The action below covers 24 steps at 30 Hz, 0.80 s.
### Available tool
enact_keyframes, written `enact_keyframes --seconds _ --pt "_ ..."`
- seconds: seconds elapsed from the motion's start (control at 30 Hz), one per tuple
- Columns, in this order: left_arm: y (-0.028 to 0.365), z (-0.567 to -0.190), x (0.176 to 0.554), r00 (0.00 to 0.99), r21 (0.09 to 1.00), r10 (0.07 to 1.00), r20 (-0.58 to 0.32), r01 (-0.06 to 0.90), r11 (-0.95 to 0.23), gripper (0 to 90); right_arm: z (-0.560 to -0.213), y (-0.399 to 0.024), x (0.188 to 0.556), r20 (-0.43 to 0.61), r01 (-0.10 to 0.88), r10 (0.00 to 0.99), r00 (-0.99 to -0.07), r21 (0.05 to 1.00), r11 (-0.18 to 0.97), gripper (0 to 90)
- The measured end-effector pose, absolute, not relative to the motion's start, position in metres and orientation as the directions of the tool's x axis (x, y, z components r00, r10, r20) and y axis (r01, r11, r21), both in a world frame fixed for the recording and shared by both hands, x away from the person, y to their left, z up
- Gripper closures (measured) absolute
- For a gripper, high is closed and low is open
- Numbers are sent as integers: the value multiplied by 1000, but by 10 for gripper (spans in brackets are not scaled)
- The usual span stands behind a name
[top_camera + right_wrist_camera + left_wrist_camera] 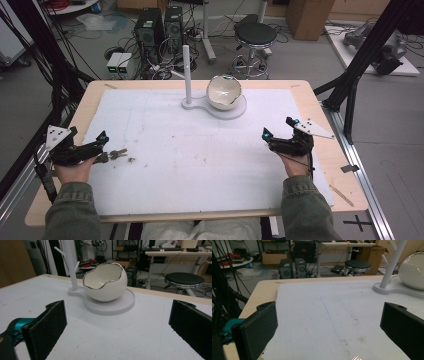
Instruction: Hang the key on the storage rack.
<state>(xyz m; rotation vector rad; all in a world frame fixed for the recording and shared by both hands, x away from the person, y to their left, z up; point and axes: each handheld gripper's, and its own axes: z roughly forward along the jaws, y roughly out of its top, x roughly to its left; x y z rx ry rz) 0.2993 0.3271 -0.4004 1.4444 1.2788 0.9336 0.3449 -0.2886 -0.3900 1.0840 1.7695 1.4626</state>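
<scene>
One white mat (200,150) covers one table (320,100). On it stand one egg-shaped bowl (224,92), one stand (220,111) with one post (187,75), and one bunch of keys (116,154). Two grippers: left (102,142), right (276,129). Behind: one stool (255,35), two computer towers (160,27).

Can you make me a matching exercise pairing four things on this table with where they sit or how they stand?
Things:
1. keys
2. egg-shaped bowl
3. white post
4. right hand-held gripper

Places or states:
A. resting on the round part of the white base
B. jaws open, nothing between them
C. lying on the white mat by the left hand-held gripper
D. standing upright on the small end of the base

Pairs: 1-C, 2-A, 3-D, 4-B
</scene>
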Motion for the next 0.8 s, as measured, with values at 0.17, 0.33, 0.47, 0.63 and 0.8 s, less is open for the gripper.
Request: enact_keyframes --seconds 0.17,0.33,0.47,0.63,0.8 --pt "327 -401 301 157 963 986 -54 270 10 17 -389 -288 344 49 207 869 -492 976 62 5" --pt "324 -401 301 165 960 986 -38 279 -9 17 -390 -287 344 48 214 867 -496 974 69 5" --pt "324 -401 302 169 960 985 -43 280 -7 17 -390 -286 344 41 217 869 -494 973 77 5" --pt "323 -403 304 178 955 983 -39 297 -16 17 -391 -286 345 52 229 866 -497 971 73 5" --pt "321 -404 307 198 950 980 -38 313 -27 17 -391 -286 345 53 234 863 -503 969 77 5"
